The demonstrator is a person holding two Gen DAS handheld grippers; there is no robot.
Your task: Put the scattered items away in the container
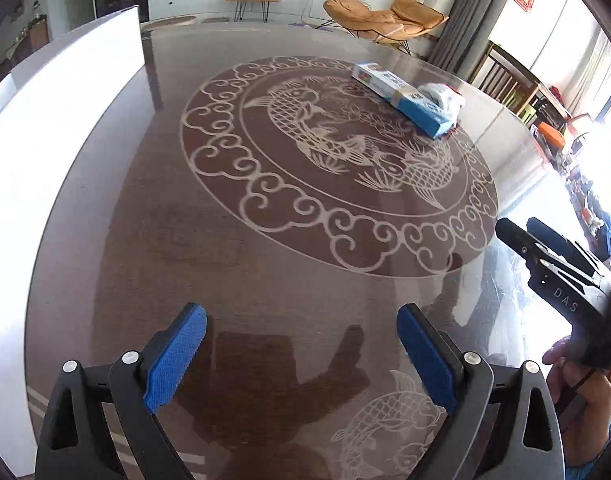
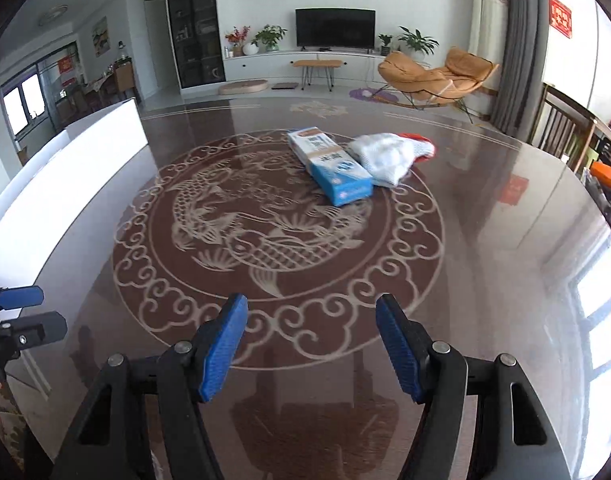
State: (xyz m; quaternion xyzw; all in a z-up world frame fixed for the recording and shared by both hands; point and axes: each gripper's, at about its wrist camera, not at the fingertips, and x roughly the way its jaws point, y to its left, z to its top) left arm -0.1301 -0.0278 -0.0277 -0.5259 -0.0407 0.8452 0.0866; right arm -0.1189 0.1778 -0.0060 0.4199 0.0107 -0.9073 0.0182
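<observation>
A long rectangular carton (image 2: 330, 165), white at its far end and blue at its near end with a tan band across the middle, is seen lying flat on the desk (image 2: 485, 264), towards the far edge and over the far rim of the inlaid fish medallion. A crumpled white knitted cloth with a red-orange edge (image 2: 389, 156) is seen touching the carton's right side. The container (image 2: 73, 184), a white box with a tall plain wall, is seen standing along the left edge of the desk; its interior is hidden.
</observation>
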